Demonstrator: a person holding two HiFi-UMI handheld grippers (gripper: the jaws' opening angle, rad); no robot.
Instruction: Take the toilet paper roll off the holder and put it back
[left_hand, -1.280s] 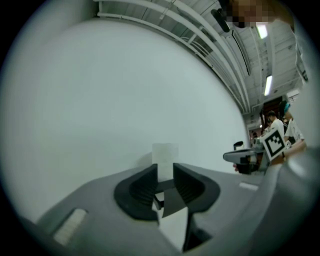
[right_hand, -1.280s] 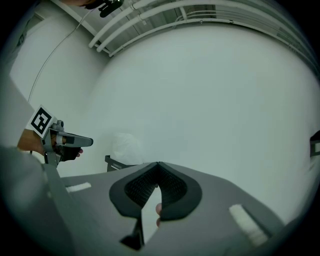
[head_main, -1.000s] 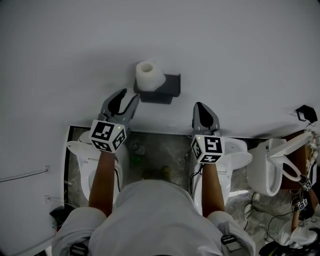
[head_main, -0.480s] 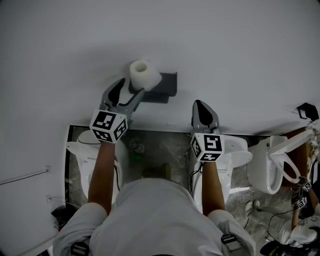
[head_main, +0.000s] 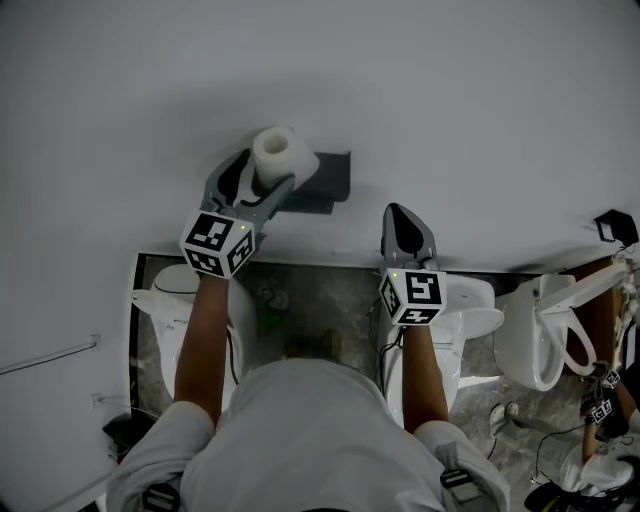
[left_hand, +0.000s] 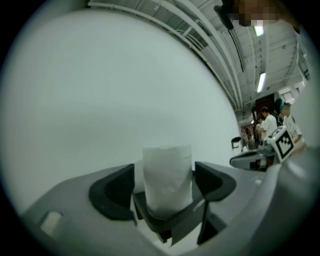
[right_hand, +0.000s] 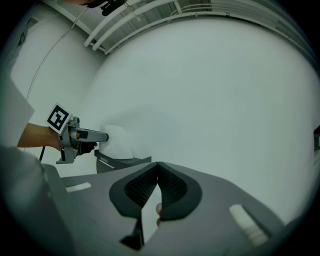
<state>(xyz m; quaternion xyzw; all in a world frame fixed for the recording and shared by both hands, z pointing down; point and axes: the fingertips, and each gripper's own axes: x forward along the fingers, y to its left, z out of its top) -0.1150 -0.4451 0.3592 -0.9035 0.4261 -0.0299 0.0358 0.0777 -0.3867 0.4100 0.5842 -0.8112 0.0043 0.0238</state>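
The toilet paper roll (head_main: 283, 155) is white and soft-looking. It stands upright with its hollow core facing up, and its wrapped side is slightly dimpled and uneven in the left gripper view. It rests on the left end of a dark grey holder (head_main: 326, 178) fixed to the plain white wall (head_main: 460, 100); the bracket cradles its lower end. The left tongs (left_hand: 165, 172) reach up around it, one dark ribbed pad (left_hand: 116, 192) on each side of the roll. The jaws are spread wide and are opening, with the roll between them. The pads stand just beside the paper and do not press on it. To the right and a little lower, well clear of the holder, the right tongs (right_hand: 157, 172) point at the bare wall with their pads closed tip to tip and nothing between them. From that side the roll shows as a pale bulge above the holder, with the left tongs against it. Below the wall's edge, the head view shows a mottled stone-like floor (head_main: 320, 295) and white toilets (head_main: 540, 340) on either side of the person's bare forearms (head_main: 205, 345).
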